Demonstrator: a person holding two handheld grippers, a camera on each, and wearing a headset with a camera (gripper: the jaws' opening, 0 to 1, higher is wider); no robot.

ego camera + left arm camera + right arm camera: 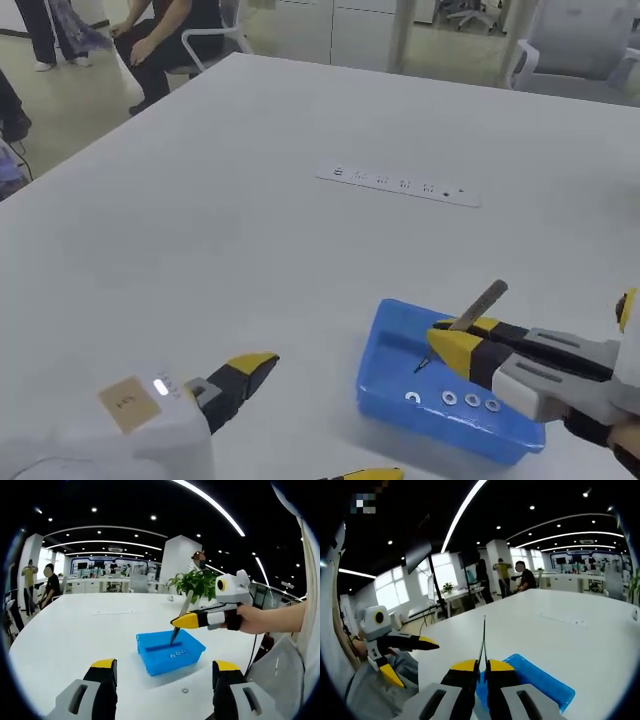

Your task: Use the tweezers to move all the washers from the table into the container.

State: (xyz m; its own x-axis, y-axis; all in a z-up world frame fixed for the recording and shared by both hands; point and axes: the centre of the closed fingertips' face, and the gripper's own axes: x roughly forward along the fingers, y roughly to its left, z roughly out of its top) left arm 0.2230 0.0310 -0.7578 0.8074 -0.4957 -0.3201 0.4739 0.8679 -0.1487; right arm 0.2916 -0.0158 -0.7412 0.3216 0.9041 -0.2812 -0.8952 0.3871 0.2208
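**Left gripper open, right gripper w/ tweezers in container**

Left gripper (338, 413) sits closest, bottom of head view, low over the counter (250, 220). Jaws wide apart, nothing between them. In left gripper view both yellow-tipped jaws rise from the bottom w/ bare counter in the gap.

Right gripper (440, 340) comes in from the right edge of head view, above the blue container (400, 325). Jaws together, clamped on the tweezers (482, 302). The tweezers are tilted: blunt end up and away, tips down inside the container approx. mid-floor. Cannot tell if the tips touch the floor. Nothing visible in the tips.

Washers (471, 401): four in a row on the container floor, along the side nearest the person, just beside the wall. They lie apart from the tweezer tips.

One more washer (185, 690) lies on the counter outside the container, near its near side; in left gripper view it is between that gripper's jaws.

Power strip (400, 185) lies flat on the counter, well beyond the container. Plant (192, 584) stands at the far side of the counter. Seated person (165, 35) is past the counter's far corner.
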